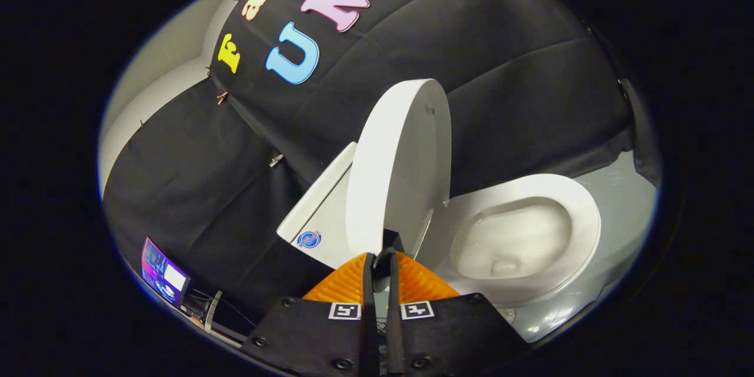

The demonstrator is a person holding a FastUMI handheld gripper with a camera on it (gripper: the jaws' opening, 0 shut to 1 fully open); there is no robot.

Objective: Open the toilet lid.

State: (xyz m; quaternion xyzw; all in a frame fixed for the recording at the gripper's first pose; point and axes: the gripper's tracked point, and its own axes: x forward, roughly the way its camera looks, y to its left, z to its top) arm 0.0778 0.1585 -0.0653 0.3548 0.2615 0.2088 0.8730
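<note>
Already your claw (382, 256) has its two fingers drawn nearly together, pinching the lower rim of the toilet lid (397, 165), because that thin edge is what gives you leverage to swing it. One lid stands raised, nearly upright, leaning toward the single tank (318, 212) behind it, so I judge the opening almost done. One seat (580, 212) lies flat around one bowl (512, 238), just beyond the fingers, and one lit screen (165, 274) sits low beside the black cloth.

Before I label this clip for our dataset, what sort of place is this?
Likely a mock bathroom in a recording booth, not a real one. A white toilet bowl with its white oval lid raised stands before draped black cloth. The gripper has its fingers nearly closed at the lid's edge.
</note>
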